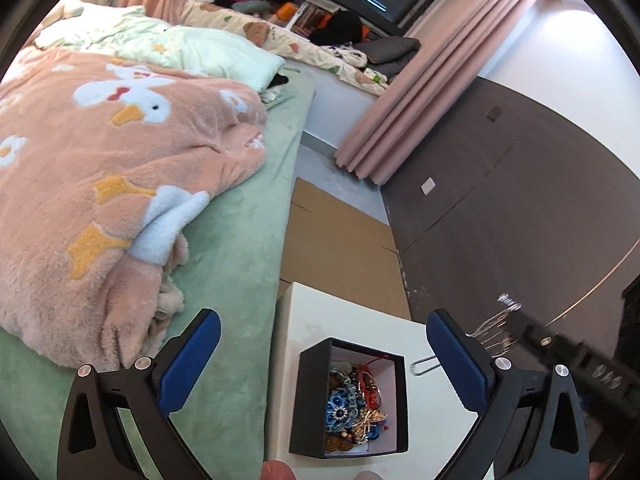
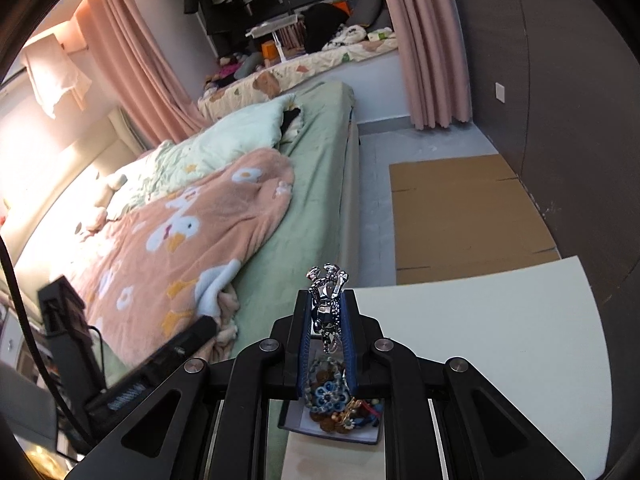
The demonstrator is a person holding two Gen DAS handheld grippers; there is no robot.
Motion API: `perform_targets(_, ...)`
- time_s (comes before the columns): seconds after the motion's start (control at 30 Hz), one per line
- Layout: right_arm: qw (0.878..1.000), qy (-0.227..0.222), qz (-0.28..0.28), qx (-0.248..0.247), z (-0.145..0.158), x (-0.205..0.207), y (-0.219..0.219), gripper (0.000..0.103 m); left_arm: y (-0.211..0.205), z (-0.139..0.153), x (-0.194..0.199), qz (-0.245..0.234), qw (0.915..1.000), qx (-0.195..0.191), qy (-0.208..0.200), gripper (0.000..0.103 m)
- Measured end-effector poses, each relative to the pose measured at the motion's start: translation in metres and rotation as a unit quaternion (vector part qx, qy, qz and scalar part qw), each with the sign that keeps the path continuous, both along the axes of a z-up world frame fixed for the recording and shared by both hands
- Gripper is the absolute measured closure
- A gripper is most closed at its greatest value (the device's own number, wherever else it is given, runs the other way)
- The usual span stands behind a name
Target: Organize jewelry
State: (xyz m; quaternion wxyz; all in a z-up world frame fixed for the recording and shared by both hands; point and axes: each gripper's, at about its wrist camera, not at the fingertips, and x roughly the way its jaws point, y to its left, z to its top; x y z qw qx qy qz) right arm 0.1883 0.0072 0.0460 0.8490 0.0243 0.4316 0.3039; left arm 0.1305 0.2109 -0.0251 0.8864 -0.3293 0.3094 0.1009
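A black jewelry box (image 1: 308, 400) with a white lining stands on the white table (image 1: 352, 316), filled with a blue flower piece (image 1: 340, 408), red cords and gold trinkets. My left gripper (image 1: 324, 320) hangs over it, jaws spread wide with nothing between the blue pads (image 1: 192, 360). The right gripper (image 2: 326, 300) is shut on a chunky silver chain piece (image 2: 328, 276), raised above the same box (image 2: 340, 432). In the left wrist view that gripper (image 1: 520, 322) is a dark blur at the right, silver strands (image 1: 494, 330) dangling from it.
A thin metal clip (image 1: 424, 364) lies on the table right of the box. A bed with a green sheet (image 1: 236, 240) and a pink duck blanket (image 1: 120, 160) borders the table's left. Flat cardboard (image 2: 464, 216) covers the floor beyond, by a dark wall (image 1: 520, 200).
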Motion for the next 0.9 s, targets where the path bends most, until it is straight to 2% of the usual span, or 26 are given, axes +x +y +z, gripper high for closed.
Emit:
perform_targets(0.1, 1.0, 0.008, 0.007, -0.004, -0.018, 0.003, 0.006, 0.086, 0.001, 0.001, -0.001, 0.001, 1.0, 0.007, 0.002, 0.0)
perform_targets(0.13, 1.0, 0.015, 0.008, -0.009, -0.023, 0.005, 0.008, 0.076, 0.0, 0.001, -0.001, -0.001, 0.9999, 0.01, 0.004, 0.0)
perform_targets(0.2, 0.999, 0.032, 0.003, -0.024, -0.034, 0.009, 0.007, 0.063, -0.003, 0.002, -0.001, -0.004, 0.9999, 0.015, 0.006, 0.0)
perform_targets(0.3, 0.999, 0.037, -0.006, -0.026, -0.036, 0.009, -0.002, 0.062, -0.01, 0.005, 0.0, -0.012, 0.9996, 0.025, 0.005, 0.0)
perform_targets(0.4, 0.999, 0.04, -0.017, -0.016, -0.027, 0.006, -0.023, 0.06, -0.021, 0.01, 0.001, -0.021, 0.9991, 0.038, 0.004, 0.0)
perform_targets(0.53, 0.998, 0.033, -0.046, -0.009, -0.013, -0.002, -0.063, 0.047, -0.038, 0.019, 0.003, -0.041, 0.9984, 0.04, -0.005, 0.0)
perform_targets(0.67, 0.998, 0.031, -0.051, -0.015, -0.002, -0.013, -0.096, 0.045, -0.056, 0.029, -0.003, -0.055, 0.9975, 0.045, -0.007, 0.0)
perform_targets(0.73, 0.998, 0.03, -0.053, -0.023, 0.003, -0.018, -0.109, 0.037, -0.067, 0.035, -0.01, -0.057, 0.9969, 0.054, 0.0, 0.0)
perform_targets(0.9, 0.998, 0.018, -0.06, -0.019, 0.017, -0.033, -0.136, 0.032, -0.087, 0.043, -0.024, -0.073, 0.9939, 0.079, 0.023, 0.0)
